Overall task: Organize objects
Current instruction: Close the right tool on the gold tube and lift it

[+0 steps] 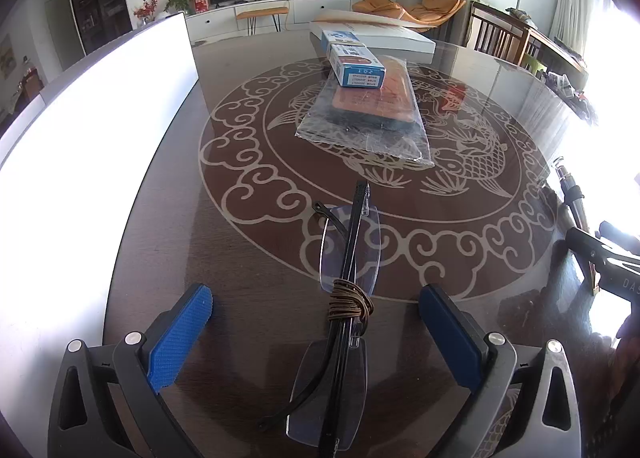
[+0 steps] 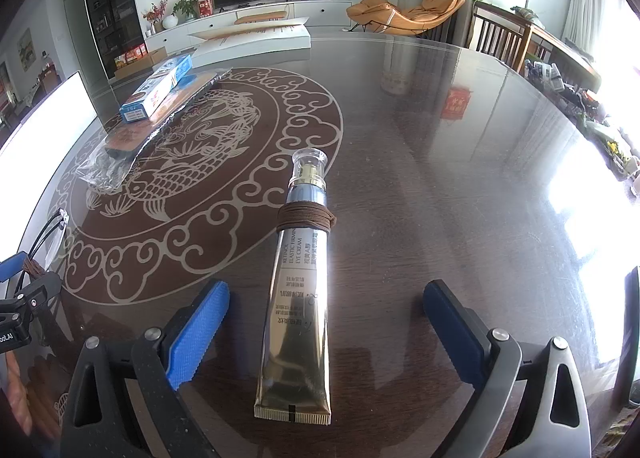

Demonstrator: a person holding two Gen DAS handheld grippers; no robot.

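Both tools were down at desk level, each lined up on its own target. The left tool [image 1: 316, 322] had its blue pads spread wide apart, straddling the folded rimless black-armed glasses [image 1: 348, 282], which lay flat on the glossy dark carved desk [image 1: 248, 242] and were bound with brown cord [image 1: 350, 304], apparently to keep the arms tucked. The right tool [image 2: 326, 322] was equally agape around the gold eye-cream tube [image 2: 298, 322], its clear cap [image 2: 309, 162] pointing away and a brown cord winding [image 2: 306, 218] at its neck. Nothing was gripped yet. Farther off, the small blue-and-white carton [image 1: 354, 62] sat stacked on the bagged orange flat pack [image 1: 372, 110], probably the growing tidy pile.
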